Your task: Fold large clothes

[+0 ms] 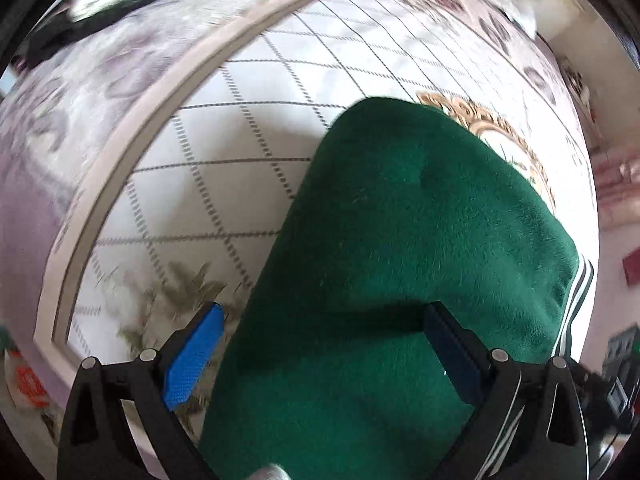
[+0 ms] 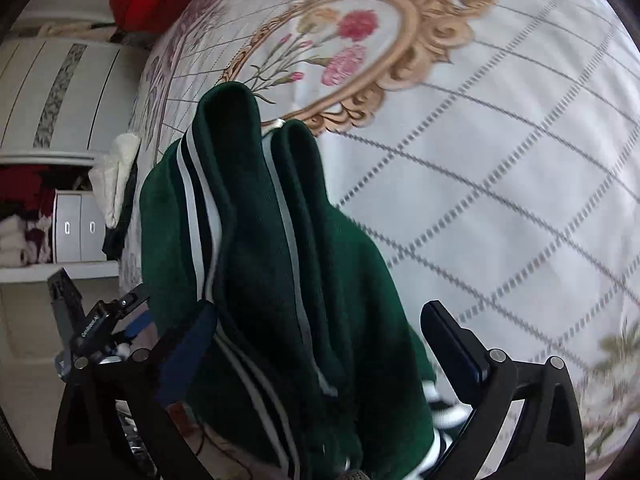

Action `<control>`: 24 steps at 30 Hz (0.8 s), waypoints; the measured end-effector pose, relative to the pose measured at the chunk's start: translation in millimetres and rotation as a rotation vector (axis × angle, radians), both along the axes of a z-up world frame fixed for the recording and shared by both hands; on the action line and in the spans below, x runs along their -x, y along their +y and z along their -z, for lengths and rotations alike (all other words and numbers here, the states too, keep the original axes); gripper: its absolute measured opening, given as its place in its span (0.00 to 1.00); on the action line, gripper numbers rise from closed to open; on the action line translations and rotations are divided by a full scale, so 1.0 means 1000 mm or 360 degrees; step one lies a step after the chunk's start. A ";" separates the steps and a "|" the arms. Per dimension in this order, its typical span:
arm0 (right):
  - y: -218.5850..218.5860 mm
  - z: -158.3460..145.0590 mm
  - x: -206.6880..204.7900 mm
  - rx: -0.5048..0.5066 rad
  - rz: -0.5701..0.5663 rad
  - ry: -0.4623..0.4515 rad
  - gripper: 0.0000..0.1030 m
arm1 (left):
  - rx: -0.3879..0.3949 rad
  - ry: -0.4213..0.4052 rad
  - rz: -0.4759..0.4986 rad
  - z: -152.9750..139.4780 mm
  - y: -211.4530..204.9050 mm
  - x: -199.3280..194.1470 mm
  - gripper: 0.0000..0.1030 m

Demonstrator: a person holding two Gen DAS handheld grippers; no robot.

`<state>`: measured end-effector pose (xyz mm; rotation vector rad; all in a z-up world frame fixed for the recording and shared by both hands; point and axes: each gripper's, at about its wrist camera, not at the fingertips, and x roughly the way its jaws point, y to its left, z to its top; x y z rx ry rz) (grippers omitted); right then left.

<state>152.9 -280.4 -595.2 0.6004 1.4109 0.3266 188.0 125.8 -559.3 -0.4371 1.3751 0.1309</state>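
Both grippers point steeply down over the bedspread (image 1: 248, 152), likely to lay the green garment (image 1: 392, 240) flat for folding. The left gripper (image 1: 324, 354) stands wide open, the fleece lying between its fingers and stretching ahead of them; no pad (image 1: 196, 356) presses on it. The right gripper (image 2: 320, 344) is spread just as wide, with the garment's striped folds (image 2: 248, 240) bunched between its fingers, brushing the left-hand one, clear of the other, so apparently let go.

My left gripper (image 1: 326, 344) & right gripper (image 2: 316, 344) both point steeply down, jaws spread wide, pads clamping nothing.
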 end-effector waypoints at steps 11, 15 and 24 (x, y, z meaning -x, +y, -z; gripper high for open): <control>0.015 0.051 -0.036 -0.0410 -0.0172 0.0186 1.00 | 0.0357 0.0019 0.0062 0.031 0.008 -0.027 1.00; 0.013 0.059 -0.034 -0.0489 -0.0192 0.0262 1.00 | 0.0389 -0.0019 0.0068 0.027 0.010 -0.024 1.00; 0.033 0.042 -0.033 -0.0454 -0.0029 0.0261 0.77 | 0.0226 -0.0155 0.0346 -0.016 -0.035 -0.029 1.00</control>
